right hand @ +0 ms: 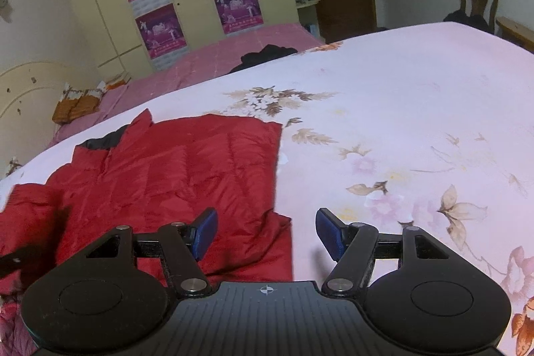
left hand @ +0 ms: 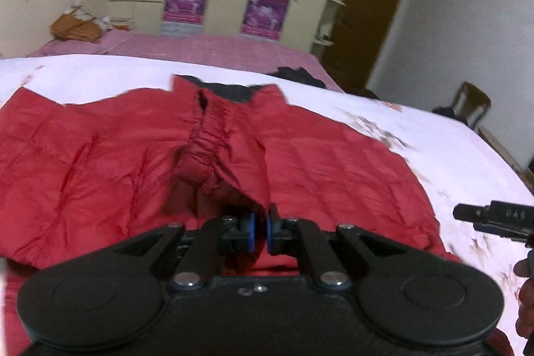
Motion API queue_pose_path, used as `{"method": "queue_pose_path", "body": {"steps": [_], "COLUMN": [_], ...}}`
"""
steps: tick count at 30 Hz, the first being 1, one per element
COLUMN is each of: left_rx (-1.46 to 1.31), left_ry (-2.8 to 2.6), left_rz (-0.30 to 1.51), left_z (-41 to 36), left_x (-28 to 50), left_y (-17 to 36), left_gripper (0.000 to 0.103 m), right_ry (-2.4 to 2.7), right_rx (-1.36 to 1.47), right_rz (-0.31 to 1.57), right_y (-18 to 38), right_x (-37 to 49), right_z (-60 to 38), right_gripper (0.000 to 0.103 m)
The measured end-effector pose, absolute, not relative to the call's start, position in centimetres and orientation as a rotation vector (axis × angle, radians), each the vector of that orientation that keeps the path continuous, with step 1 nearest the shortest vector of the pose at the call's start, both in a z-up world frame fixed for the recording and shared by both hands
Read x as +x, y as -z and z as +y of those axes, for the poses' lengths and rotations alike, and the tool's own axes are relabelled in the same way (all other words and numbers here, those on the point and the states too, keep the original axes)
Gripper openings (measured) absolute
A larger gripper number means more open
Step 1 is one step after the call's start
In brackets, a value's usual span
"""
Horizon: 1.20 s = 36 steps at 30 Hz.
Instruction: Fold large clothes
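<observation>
Left tool (left hand: 261,231) pinches red jacket (left hand: 100,162); right tool (right hand: 267,234) gapes.

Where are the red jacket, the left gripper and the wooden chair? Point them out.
red jacket (right hand: 187,162), right wrist view, on its quilted body.
left gripper (left hand: 261,231), left wrist view, between its fingertips, shut on a sleeve.
wooden chair (right hand: 479,2), right wrist view, on its backrest.

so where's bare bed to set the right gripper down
Bare floral sheet lies right of the red jacket, toward the chair. The left side is crowded: the jacket covers it, and the left gripper pinches its sleeve.
</observation>
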State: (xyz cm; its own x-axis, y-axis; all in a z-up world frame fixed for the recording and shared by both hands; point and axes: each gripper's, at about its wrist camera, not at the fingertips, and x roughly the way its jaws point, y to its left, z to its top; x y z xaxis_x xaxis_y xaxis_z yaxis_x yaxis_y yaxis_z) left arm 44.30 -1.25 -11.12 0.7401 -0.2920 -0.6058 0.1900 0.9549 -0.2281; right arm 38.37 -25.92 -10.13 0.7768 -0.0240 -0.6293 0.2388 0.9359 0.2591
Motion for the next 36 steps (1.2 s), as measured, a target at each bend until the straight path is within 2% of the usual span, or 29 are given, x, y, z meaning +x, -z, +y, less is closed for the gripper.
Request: {"method": "queue_pose_path", "body": {"steps": [12,14,15,16,17,18,19,21,24,25,33,34,35,36], "left_rx": [-0.08,-0.082,-0.087,-0.098,-0.113,-0.125,-0.126,-0.124,-0.134,-0.134,-0.134,-0.135,-0.137,-0.139], "left_ry": [0.354,0.385,0.403,0.428,0.457,0.478,0.482,0.479,0.368,0.308,-0.01,-0.009,-0.007,-0.002], "left_rz": [0.728,0.747,0.764,0.775,0.768,0.744,0.721,0.684,0.64,0.629,0.636,0.638,0.643,0.649], "left_z": [-8.8,-9.5,-9.8,-10.0,-10.0,-9.8,-9.5,-8.0,-3.3,-1.3,11.7,12.3,12.7,13.1], "left_x": [46.2,46.5,46.8,47.0,46.8,46.3,45.8,44.7,43.5,43.3,45.0,45.4,45.8,46.0], "left_y": [11.9,12.1,12.3,12.5,12.4,12.0,11.5,10.5,9.8,9.7,11.7,12.1,12.4,12.7], "left_gripper": [0.006,0.01,0.024,0.042,0.052,0.069,0.074,0.071,0.054,0.051,0.051,0.049,0.049,0.049], "right_ry": [0.192,0.184,0.177,0.169,0.16,0.146,0.134,0.109,0.018,-0.023,-0.155,-0.147,-0.154,-0.138], "right_rx": [0.399,0.417,0.427,0.437,0.444,0.452,0.457,0.465,0.497,0.515,0.517,0.507,0.501,0.488], "right_rz": [0.661,0.66,0.659,0.655,0.648,0.64,0.631,0.615,0.615,0.622,0.761,0.775,0.771,0.756], "right_y": [10.1,10.0,10.0,9.9,9.7,9.5,9.3,8.9,8.7,8.8,11.5,11.8,11.9,11.7], "right_x": [36.8,36.5,36.4,36.3,36.1,36.1,36.0,36.2,37.3,37.9,43.3,43.7,43.9,43.9], "right_z": [-30.5,-31.0,-31.3,-31.4,-31.5,-31.5,-31.4,-31.0,-29.6,-28.9,-23.4,-23.0,-22.7,-22.6], "right_gripper": [0.066,0.066,0.066,0.066,0.066,0.066,0.066,0.066,0.066,0.066,0.065,0.061,0.014,0.008]}}
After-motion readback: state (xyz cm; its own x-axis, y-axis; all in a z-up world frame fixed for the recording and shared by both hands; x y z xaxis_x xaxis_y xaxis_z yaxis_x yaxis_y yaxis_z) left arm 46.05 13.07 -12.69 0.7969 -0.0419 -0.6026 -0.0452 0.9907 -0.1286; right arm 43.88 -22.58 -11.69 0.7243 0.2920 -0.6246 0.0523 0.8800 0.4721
